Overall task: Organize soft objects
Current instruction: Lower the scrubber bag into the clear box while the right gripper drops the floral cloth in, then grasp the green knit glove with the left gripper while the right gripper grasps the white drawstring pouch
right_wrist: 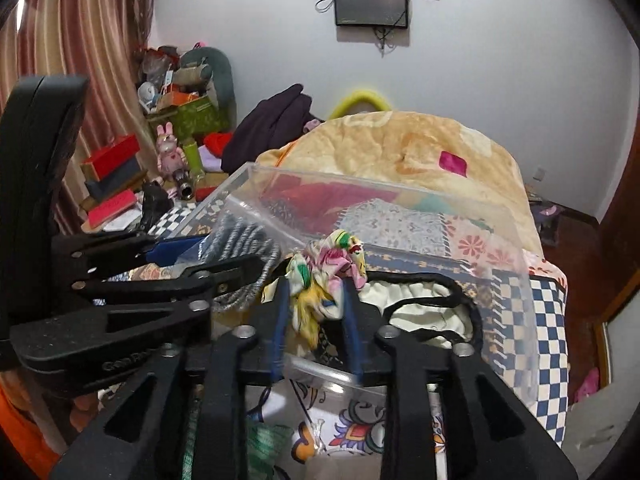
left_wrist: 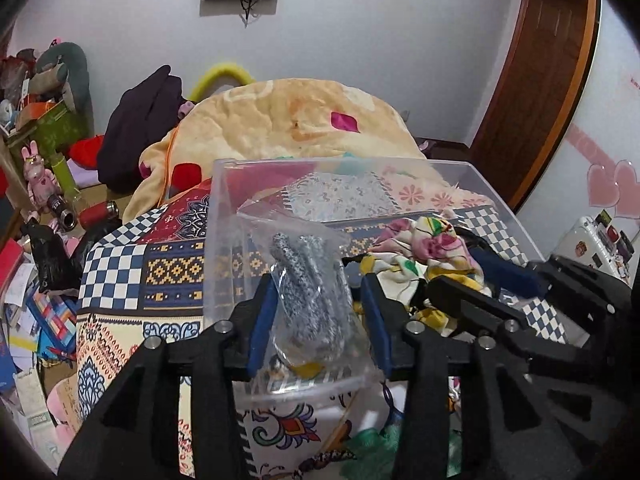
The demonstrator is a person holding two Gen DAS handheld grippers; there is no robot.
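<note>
A clear plastic box [left_wrist: 224, 216] stands on the patterned bed cover; it also shows in the right wrist view [right_wrist: 516, 280]. My left gripper [left_wrist: 320, 312] is shut on a clear bag of grey speckled cord [left_wrist: 308, 280] and holds it over the box's near left part. My right gripper [right_wrist: 316, 308] is shut on a floral fabric piece [right_wrist: 332, 256] over the box; this gripper also shows in the left wrist view [left_wrist: 480, 280]. A cream cloth with black trim [right_wrist: 428, 300] lies inside the box.
A folded beige blanket [left_wrist: 296, 116] and dark clothes [left_wrist: 140, 128] lie behind the box. A cluttered table with boxes, a pink bunny toy [left_wrist: 38, 176] and bottles stands at left. A wooden door [left_wrist: 536, 80] is at right.
</note>
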